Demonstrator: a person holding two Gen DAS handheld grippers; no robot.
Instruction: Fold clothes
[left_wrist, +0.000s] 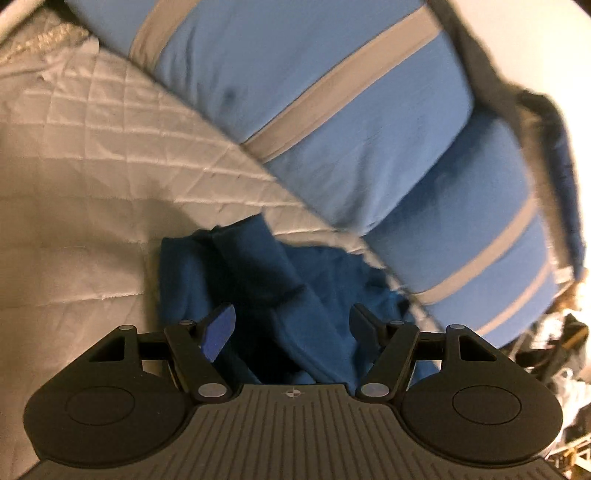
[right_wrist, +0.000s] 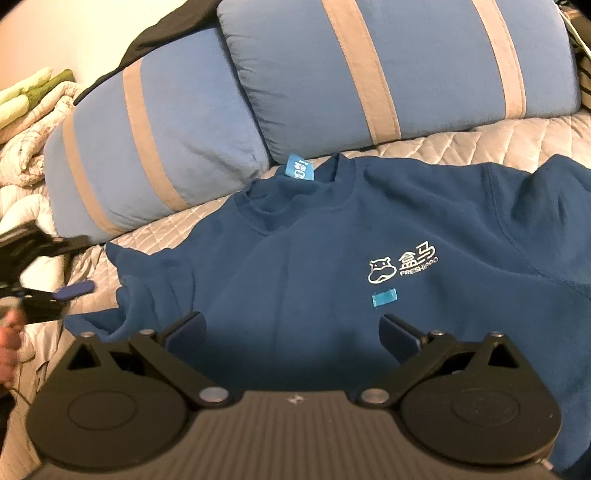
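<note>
A dark blue sweatshirt (right_wrist: 314, 240) lies face up on the bed, with a white hippo logo (right_wrist: 402, 267) on its chest and a light blue label (right_wrist: 300, 167) at the collar. My right gripper (right_wrist: 293, 328) stands open just above the lower front of the shirt, its pads pressing on nothing. In the left wrist view, the shirt's crumpled sleeve (left_wrist: 266, 266) lies bunched under my left gripper (left_wrist: 291, 325), which is open with the pads apart and clear of the cloth. The left gripper (right_wrist: 55, 291) also shows at the left edge of the right wrist view, beside the sleeve.
Two blue pillows with grey stripes (right_wrist: 388, 62) (right_wrist: 147, 147) lean just behind the shirt's collar. The quilted beige bedspread (left_wrist: 74, 184) runs out to the left. A crumpled blanket (right_wrist: 29, 147) sits at the far left, and a hand (right_wrist: 9, 339) holds the left gripper.
</note>
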